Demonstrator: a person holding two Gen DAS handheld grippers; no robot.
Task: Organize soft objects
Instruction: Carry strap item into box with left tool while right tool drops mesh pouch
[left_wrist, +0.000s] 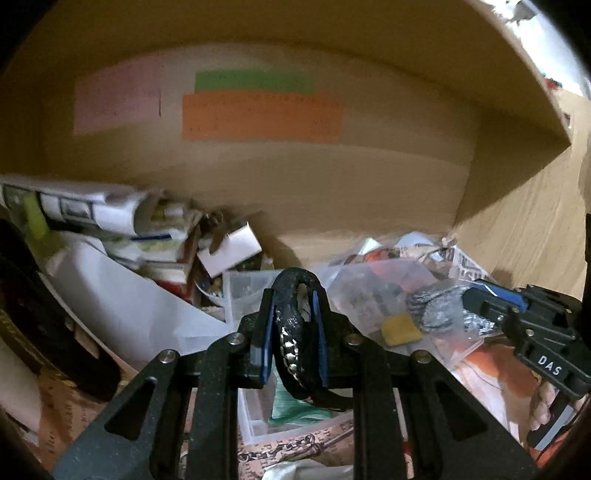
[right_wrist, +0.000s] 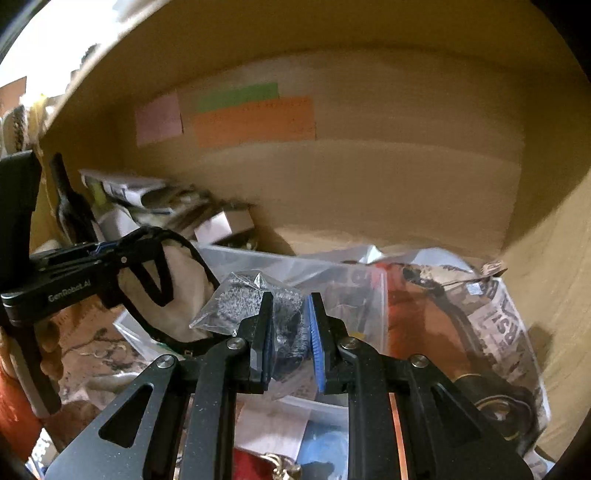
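**A:** What has the left gripper (left_wrist: 293, 317) got?

**B:** Its two blue-padded fingers are pressed together on a black strap (left_wrist: 291, 325); the strap loops up over the fingertips and trails down below them; pale stitching shows along one edge; from the right wrist view that same strap (right_wrist: 159, 266) belongs to a beige pouch (right_wrist: 181, 295) hanging under the left gripper (right_wrist: 110, 251).

**A:** And the right gripper (right_wrist: 290, 325)?

**B:** Clamped on a clear plastic bag with grey fuzzy fabric inside (right_wrist: 251, 299); the bag sticks out to the left of the fingers; in the left wrist view the same grey bundle (left_wrist: 436, 306) sits at the tips of the right gripper (left_wrist: 476, 295).

**A:** Where is all this, taking the cardboard box (left_wrist: 332, 177) as the landmark?

**B:** Both grippers are inside the box, in front of its back wall; that wall carries a pink label (left_wrist: 118, 99), a green label (left_wrist: 255, 81) and an orange label (left_wrist: 262, 118); against the wall's left end lies a heap of rolled papers and small cartons (left_wrist: 110, 214); a clear plastic tub (left_wrist: 251, 295) sits below the left gripper; a yellow sponge-like block (left_wrist: 400, 328) lies just left of the grey bundle; crumpled newspaper (right_wrist: 506, 325) fills the box's right side, beside a clear zip bag (right_wrist: 351, 288).
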